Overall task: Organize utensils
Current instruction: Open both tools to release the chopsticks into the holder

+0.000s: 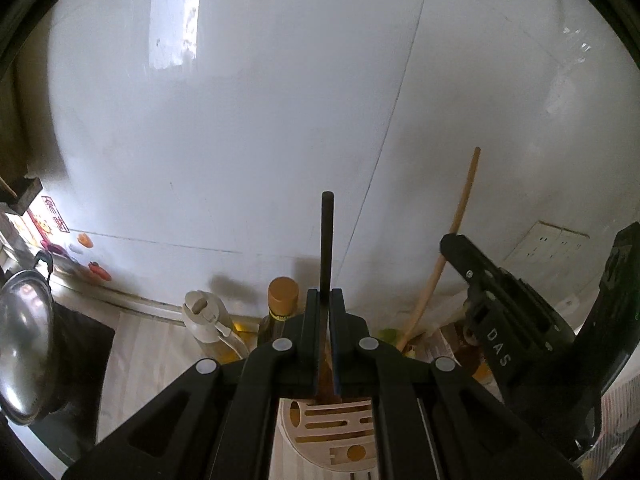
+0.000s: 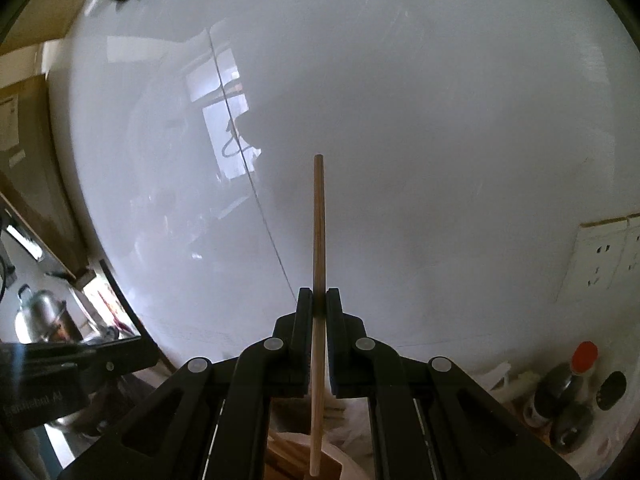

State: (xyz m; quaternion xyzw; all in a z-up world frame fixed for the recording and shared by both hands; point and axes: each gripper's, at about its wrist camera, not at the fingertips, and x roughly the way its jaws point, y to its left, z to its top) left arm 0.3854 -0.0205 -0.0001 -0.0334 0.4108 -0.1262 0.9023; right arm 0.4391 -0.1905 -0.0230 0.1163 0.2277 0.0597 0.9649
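Note:
In the left wrist view my left gripper [image 1: 325, 296] is shut on a thin dark utensil handle [image 1: 327, 236] that points up toward the white wall. Just beneath the jaws is a beige slotted utensil holder [image 1: 332, 428]. My right gripper [image 1: 456, 244] shows at the right with a long wooden stick [image 1: 460, 216] in it. In the right wrist view the right gripper [image 2: 319, 294] is shut on that wooden stick [image 2: 319, 220], whose lower end hangs over a wooden block [image 2: 288, 460]. The left gripper [image 2: 132, 354] shows at the lower left.
A white bottle [image 1: 204, 316] and a brown-capped bottle [image 1: 282, 300] stand against the wall behind the holder. A steel pot lid [image 1: 24, 344] is at the left. Wall sockets [image 2: 604, 256] and dark red-capped bottles [image 2: 576, 376] are at the right; a kettle [image 2: 40, 312] at far left.

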